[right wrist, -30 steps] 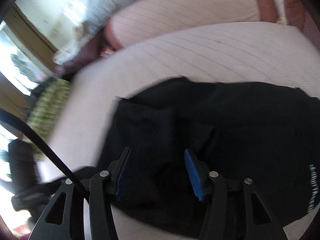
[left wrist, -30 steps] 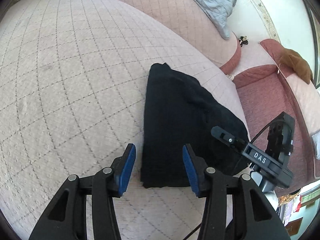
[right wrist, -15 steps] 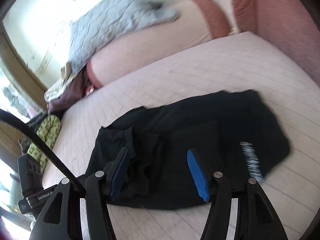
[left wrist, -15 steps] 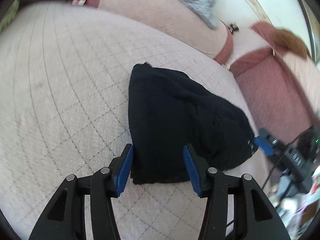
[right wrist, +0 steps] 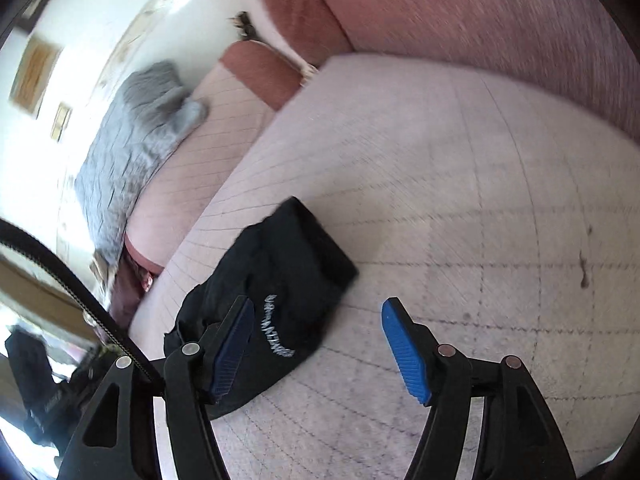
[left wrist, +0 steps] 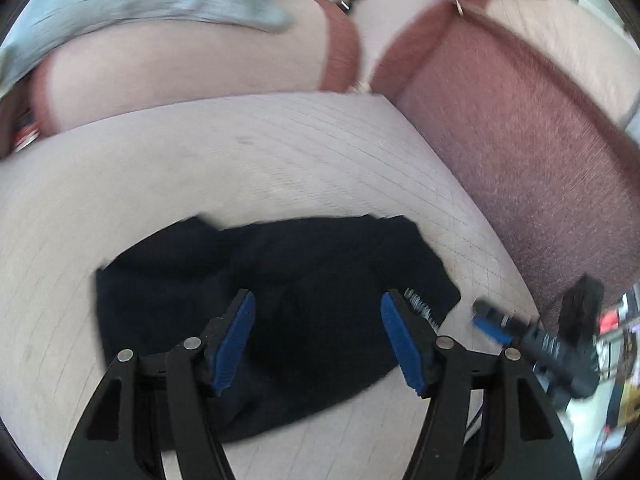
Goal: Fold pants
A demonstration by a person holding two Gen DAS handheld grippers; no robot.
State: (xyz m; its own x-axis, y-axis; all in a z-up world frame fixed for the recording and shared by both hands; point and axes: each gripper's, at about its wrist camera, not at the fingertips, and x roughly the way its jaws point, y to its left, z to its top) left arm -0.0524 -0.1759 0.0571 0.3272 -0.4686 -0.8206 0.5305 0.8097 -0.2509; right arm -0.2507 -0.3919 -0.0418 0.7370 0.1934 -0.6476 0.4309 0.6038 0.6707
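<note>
Pants [left wrist: 276, 300] lay as a dark, folded bundle on the quilted sofa seat [left wrist: 280, 168], toward its front edge and near the corner where the red armrest [left wrist: 520, 132] rises. To my eye the folding looked all but finished: the cloth was already doubled into a compact packet, though its outline was lumpy and one edge bulged.

Left gripper [left wrist: 316, 340] hung over the bundle with its jaws apart, having just been widening, and the blue pads touched nothing; the cloth showed below and between them, not clamped. Right gripper [right wrist: 316, 344] likewise stood with jaws spread, just lately opening wider, one pad over the bundle's edge and the other over bare seat, holding nothing.

I judged the next move to be either a last smoothing of the packet or simply drawing clear; any further fold would call for both jaws to come down on a free edge again.

Only the left view showed the whole width of the bundle and the right gripper beside it. Only the right view showed the white lettering [right wrist: 276, 332] plainly, plus the grey blanket [right wrist: 140, 148] on the sofa back and the framed pictures [right wrist: 36, 76] on the wall.
</note>
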